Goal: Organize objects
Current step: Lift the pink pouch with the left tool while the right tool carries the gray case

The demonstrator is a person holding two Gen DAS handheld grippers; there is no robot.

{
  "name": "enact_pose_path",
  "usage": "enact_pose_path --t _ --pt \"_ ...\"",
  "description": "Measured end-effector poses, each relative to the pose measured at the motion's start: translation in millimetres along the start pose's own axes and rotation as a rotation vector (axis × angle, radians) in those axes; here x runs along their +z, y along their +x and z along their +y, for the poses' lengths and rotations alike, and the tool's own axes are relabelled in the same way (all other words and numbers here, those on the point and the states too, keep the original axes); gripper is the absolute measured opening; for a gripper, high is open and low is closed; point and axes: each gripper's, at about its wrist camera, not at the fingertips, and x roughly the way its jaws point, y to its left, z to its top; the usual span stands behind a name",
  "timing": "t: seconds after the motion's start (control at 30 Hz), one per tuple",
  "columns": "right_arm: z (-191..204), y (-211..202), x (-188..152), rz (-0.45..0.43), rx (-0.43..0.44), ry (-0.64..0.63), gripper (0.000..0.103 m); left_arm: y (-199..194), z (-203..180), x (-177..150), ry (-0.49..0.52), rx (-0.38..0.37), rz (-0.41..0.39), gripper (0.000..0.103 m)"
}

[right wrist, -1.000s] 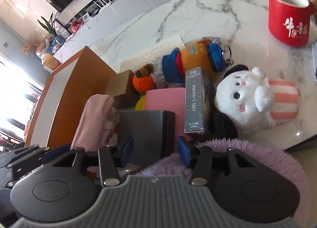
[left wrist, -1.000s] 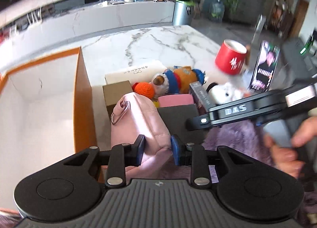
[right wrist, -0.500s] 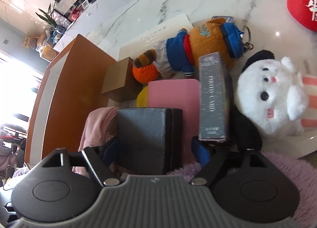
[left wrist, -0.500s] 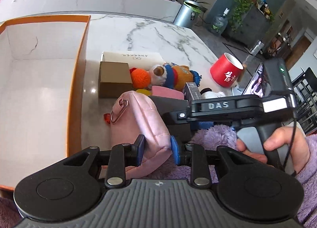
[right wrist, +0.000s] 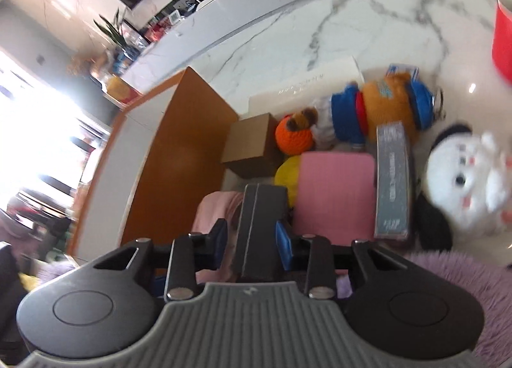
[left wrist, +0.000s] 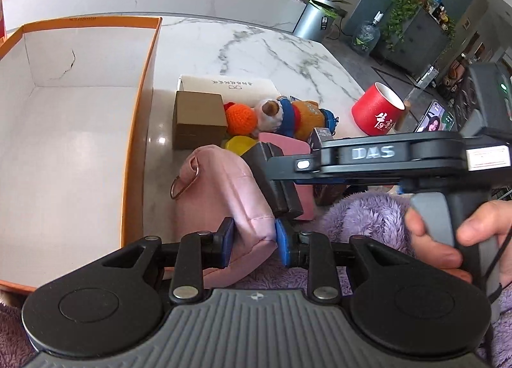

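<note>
My left gripper (left wrist: 254, 241) is shut on a pink pouch (left wrist: 220, 195) with a metal ring, held at the table's near edge beside the orange-rimmed box (left wrist: 137, 131). My right gripper (right wrist: 251, 238) is shut on a black box (right wrist: 260, 227) turned on edge; it also shows in the left wrist view (left wrist: 275, 176). Behind lie a pink box (right wrist: 334, 188), a grey card box (right wrist: 392, 179), a brown carton (right wrist: 251, 147), an orange ball (right wrist: 292, 139), a dressed bear toy (right wrist: 374, 112), a white plush (right wrist: 464, 185) and a yellow ball (right wrist: 286, 172).
A white flat box (left wrist: 224, 84) lies behind the carton. A red mug (left wrist: 376, 110) and a phone (left wrist: 432, 118) stand to the right. The large box's inside (left wrist: 64, 131) is white and holds nothing visible. Purple fleece (right wrist: 448, 275) lies along the near edge.
My right gripper closed on the black box and turned it on edge. My left gripper rose slightly with the pink pouch, showing more of the large box.
</note>
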Motion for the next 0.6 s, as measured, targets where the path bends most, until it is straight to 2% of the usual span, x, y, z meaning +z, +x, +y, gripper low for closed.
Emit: enact_pose_path --t 0.07,0.13,0.3,0.33,0.5,0.6 --pt "5 5 0 0.011 -0.010 -0.019 0.053 -2 -1 -1 0.005 0.003 -0.001 0.033" --pt "6 11 0 0.026 -0.024 -0.016 0.053 -2 -1 -1 0.006 0.017 0.004 0.033" --pt "-10 24 -2 0.073 0.019 0.085 0.046 -7 7 -4 -0.019 -0.005 0.001 0.033" --pt "-11 23 -3 0.072 0.014 0.091 0.036 -8 8 -5 -0.025 -0.022 -0.005 0.033" --pt "-1 5 -11 0.039 0.001 0.071 0.035 -20 11 -9 -0.053 -0.046 -0.028 0.032" --pt "12 -16 -12 -0.013 -0.038 0.020 0.035 -36 9 -9 -0.054 -0.097 -0.063 0.032"
